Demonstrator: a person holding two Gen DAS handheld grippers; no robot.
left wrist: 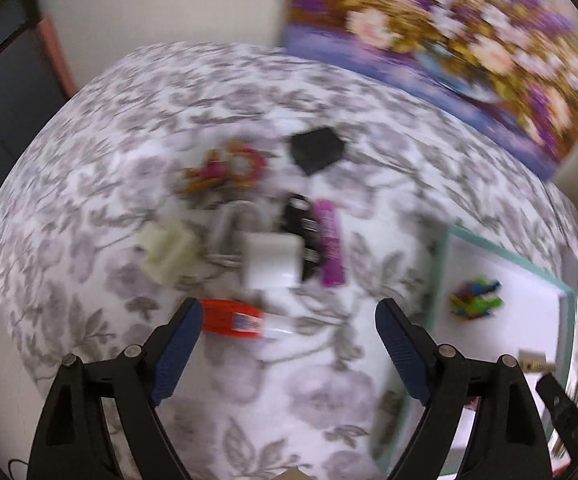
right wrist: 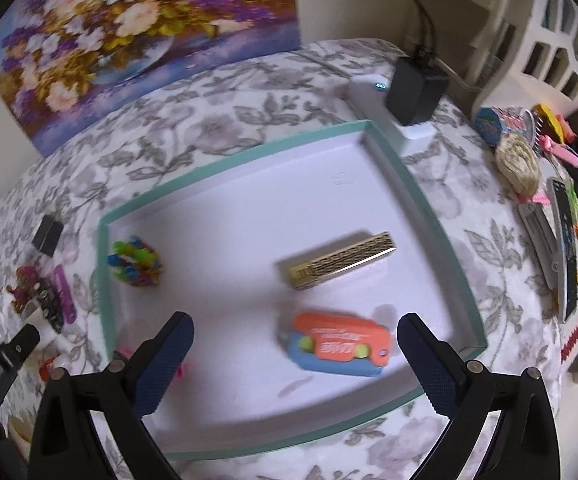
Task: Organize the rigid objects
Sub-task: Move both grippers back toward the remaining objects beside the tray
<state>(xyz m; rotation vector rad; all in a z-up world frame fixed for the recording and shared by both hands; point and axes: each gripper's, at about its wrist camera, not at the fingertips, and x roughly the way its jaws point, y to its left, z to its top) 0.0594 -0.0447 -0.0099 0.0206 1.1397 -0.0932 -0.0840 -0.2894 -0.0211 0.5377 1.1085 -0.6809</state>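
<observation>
My left gripper (left wrist: 289,320) hangs wide open and empty over the loose pile; the glue stick (left wrist: 235,320) lies crosswise just beside its left fingertip. My right gripper (right wrist: 295,336), also open and empty, hovers over the tray (right wrist: 437,216).

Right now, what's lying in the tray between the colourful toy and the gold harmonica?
Nothing: in the right wrist view, bare tray floor separates the colourful toy from the harmonica.
</observation>
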